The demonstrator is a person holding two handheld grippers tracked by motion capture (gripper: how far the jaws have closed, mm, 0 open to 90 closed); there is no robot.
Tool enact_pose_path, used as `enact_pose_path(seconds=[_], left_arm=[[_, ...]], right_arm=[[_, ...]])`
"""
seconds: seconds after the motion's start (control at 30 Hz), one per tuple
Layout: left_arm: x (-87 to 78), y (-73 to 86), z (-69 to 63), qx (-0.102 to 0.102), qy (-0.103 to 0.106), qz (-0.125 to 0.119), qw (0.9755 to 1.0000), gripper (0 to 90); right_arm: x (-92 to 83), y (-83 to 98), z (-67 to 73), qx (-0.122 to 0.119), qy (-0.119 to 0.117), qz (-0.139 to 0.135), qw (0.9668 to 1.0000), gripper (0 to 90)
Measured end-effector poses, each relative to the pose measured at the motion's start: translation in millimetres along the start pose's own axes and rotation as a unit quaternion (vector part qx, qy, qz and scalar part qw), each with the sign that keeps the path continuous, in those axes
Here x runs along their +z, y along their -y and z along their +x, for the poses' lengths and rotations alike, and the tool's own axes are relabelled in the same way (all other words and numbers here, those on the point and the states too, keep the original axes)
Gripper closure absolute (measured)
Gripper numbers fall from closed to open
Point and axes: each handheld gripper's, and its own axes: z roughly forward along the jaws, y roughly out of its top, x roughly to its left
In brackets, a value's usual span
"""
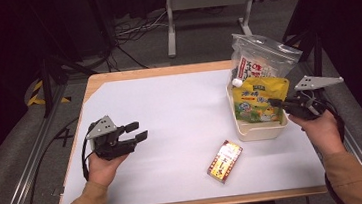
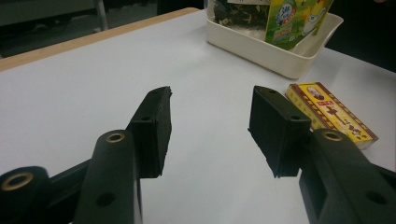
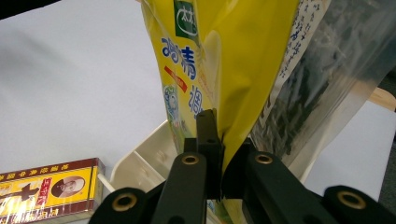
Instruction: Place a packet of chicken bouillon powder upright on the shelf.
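Right gripper (image 3: 215, 154): yours is clamped on the yellow pouch's (image 1: 262, 101) edge.
Pouch: stands in the cream tray (image 1: 257, 133) at the table's (image 1: 169, 108) right edge.
Left gripper (image 1: 136, 131): jaws apart, holding nothing, near the left edge.

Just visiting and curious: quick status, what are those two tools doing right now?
Right tool shut on yellow plastic pouch in cream bin. Left tool open, idle. Nothing in the way.

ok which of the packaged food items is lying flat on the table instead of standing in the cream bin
The small yellow and red box, lying flat on the white tabletop in front of the cream plastic bin. The yellow spouted pouch and the clear bag both stand inside it.
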Motion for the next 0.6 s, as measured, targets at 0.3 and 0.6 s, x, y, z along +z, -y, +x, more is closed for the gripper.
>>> enact_pose_path(seconds=[0.3, 0.6], left_arm=[[5.9, -0.8, -3.3, 0.003, 0.005, 0.005, 1.0000, 47.8], [14.4, -3.2, -8.6, 0.010, 0.015, 0.013, 0.9997, 46.5]], right_arm=[[4.7, 16.2, -2.9, 0.019, -0.009, -0.014, 0.9997, 82.1], [1.3, 18.1, 1.7, 0.003, 0.013, -0.002, 0.9999, 68.6]])
